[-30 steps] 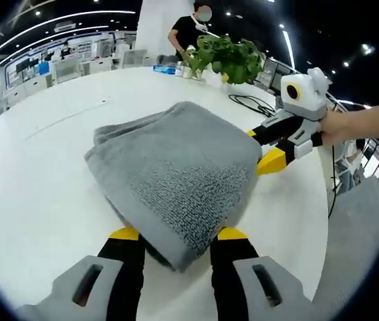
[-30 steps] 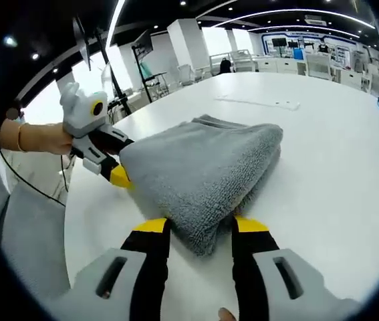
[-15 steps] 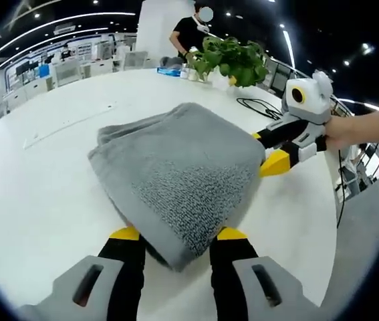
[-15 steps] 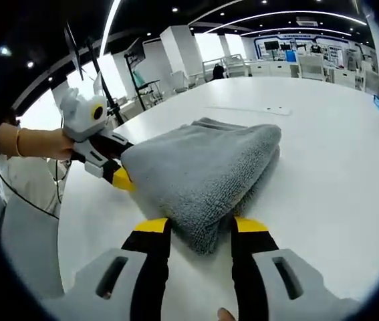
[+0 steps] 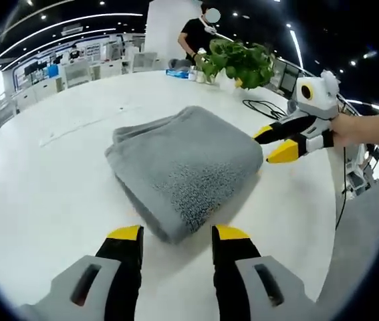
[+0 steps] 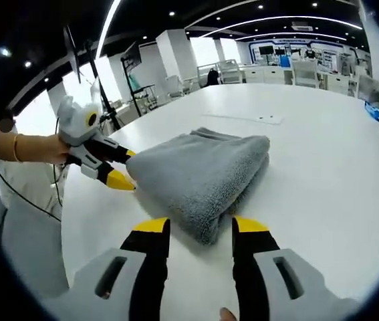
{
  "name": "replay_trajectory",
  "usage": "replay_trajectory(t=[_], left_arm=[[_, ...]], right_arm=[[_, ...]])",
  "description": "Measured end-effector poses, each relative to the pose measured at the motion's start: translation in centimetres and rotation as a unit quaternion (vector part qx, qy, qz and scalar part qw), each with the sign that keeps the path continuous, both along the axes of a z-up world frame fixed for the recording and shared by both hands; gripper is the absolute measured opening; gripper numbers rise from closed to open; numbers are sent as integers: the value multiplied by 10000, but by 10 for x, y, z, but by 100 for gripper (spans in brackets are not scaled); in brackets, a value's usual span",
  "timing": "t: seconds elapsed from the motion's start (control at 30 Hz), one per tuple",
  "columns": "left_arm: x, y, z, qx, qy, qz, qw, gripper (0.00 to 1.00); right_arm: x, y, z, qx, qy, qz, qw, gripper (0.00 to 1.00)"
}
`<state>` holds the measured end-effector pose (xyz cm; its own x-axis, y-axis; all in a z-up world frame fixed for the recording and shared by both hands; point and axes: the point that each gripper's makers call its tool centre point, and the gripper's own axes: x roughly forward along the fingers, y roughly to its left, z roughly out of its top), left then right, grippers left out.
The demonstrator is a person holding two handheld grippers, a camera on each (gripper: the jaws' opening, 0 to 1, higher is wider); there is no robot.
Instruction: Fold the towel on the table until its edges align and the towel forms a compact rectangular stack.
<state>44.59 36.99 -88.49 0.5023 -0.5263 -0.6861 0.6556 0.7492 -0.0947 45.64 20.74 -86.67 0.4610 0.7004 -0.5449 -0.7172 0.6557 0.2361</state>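
Both pairs of your jaws stand spread with nothing between them. Your left gripper [image 5: 176, 232] sits just short of the towel [image 5: 186, 164], its yellow tips flanking the towel's near corner without touching it. Your right gripper [image 6: 200, 225] is placed the same way at another corner of the towel [image 6: 200, 175], tips either side of the fold and just clear of the cloth.

That towel lies folded into a thick grey rectangular stack on the white tabletop [image 5: 49, 180], layered edges showing along one side. In the left gripper view, your right gripper [image 5: 269, 142] reaches in beside the towel's far right corner, jaws parted, yellow tips close to the cloth, held by your hand [image 5: 363, 128]. In the right gripper view, your left gripper [image 6: 123, 170] comes in beside the towel's left edge, jaws parted, tips close to the cloth; whether they touch it I cannot tell.

Beyond the towel in the left gripper view stand a leafy plant [image 5: 239, 61], a black cable [image 5: 264, 105] on the tabletop, and a person [image 5: 199, 37] in dark clothes at the far edge.
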Motion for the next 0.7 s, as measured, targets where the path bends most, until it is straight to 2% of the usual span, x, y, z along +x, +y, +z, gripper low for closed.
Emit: replay_trajectory(t=[0.1,0.27,0.37,0.47,0.7], left_arm=[[-5,6,10,-78,-183,104,9997,45],[-17,12,23,-185,-387,273,9987,51],[-29,11,32,-248,-483,292,9981,53],[-38,11,42,-334,-629,333,9969,57],[-59,12,69,-485,-1007,538,9923,75]], right_arm=[[-10,-8,5,-107,-119,-2,9999,41],[-25,-24,9,-179,-95,-148,9997,45],[-33,-30,20,-73,-59,-364,9993,46],[-43,-29,34,-48,-232,-345,9991,47],[-64,-31,52,-115,-360,-505,9980,55]])
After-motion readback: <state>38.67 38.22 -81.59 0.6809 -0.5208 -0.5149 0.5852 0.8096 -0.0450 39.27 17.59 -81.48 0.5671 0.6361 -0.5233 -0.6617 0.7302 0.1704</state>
